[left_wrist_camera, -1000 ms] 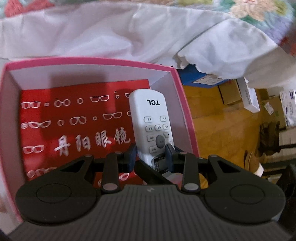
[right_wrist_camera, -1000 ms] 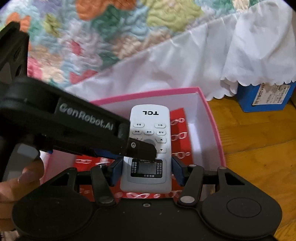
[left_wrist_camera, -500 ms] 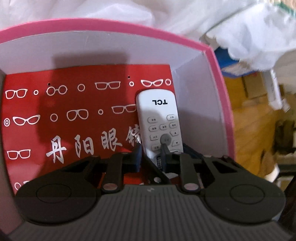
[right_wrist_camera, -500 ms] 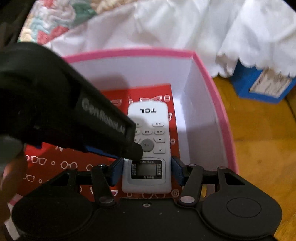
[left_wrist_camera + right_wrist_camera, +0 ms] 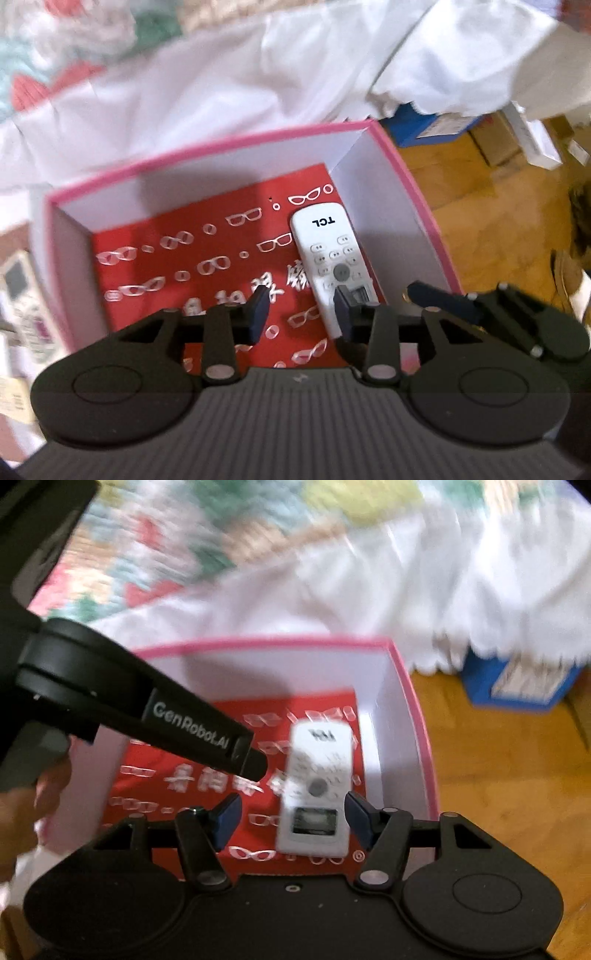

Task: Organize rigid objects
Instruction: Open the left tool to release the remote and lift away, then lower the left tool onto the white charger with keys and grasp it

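Observation:
A white TCL remote (image 5: 332, 258) lies flat on the red glasses-print floor of the pink box (image 5: 417, 206), near its right wall. My left gripper (image 5: 300, 310) hovers over the box with its jaws opening and nothing between them; its right finger overlaps the remote's lower end in the picture. In the right wrist view the remote (image 5: 317, 786) shows blurred below my right gripper (image 5: 292, 818), whose jaws are opening. Its pads stand clear of the remote's sides. My left gripper's black finger (image 5: 207, 734) reaches in from the left above the box (image 5: 413, 716).
A white bed sheet (image 5: 258, 85) and a flowered quilt (image 5: 177, 546) hang behind the box. A blue carton (image 5: 517, 683) stands on the wooden floor (image 5: 498, 775) to the right. Another remote (image 5: 18, 291) lies left of the box. A hand (image 5: 22, 808) grips the left handle.
The right gripper's pads have come off the remote, which now lies on the box floor. Both grippers have pulled back and up from the box, and the left jaws have widened.

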`<state>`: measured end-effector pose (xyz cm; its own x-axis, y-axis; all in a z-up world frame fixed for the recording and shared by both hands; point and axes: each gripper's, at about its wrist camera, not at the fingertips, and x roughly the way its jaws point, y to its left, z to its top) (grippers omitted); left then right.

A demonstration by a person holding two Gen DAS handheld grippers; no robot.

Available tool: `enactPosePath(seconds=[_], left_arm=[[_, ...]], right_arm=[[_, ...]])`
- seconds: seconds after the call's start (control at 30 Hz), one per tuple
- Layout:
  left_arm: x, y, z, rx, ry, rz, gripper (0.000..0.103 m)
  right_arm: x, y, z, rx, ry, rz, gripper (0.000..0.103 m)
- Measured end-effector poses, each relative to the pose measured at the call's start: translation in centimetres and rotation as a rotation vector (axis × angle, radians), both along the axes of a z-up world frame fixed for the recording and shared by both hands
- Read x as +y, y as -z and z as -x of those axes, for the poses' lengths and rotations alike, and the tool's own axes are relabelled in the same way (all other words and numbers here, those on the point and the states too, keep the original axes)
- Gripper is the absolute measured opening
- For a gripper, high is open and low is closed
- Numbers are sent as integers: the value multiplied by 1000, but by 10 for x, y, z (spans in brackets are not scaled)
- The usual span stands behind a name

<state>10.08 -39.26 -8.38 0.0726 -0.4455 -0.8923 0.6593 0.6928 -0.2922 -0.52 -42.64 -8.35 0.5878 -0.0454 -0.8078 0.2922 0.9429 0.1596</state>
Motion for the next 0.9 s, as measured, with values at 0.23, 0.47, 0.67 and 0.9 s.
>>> enactPosePath(seconds=[0.23, 0.47, 0.67, 0.9], left_arm=[[72, -76, 16, -112, 73, 9, 41], [164, -110, 9, -83, 53, -80, 41], [233, -119, 1, -114, -21, -63, 41], [287, -85, -7, -103, -76, -49, 41]], right_arm=[[62, -63, 16, -103, -174, -25, 67], [109, -98, 15, -136, -356, -176, 67], [151, -114, 9, -133, -474, -282, 67], [206, -96, -14, -87, -565, -295, 67]])
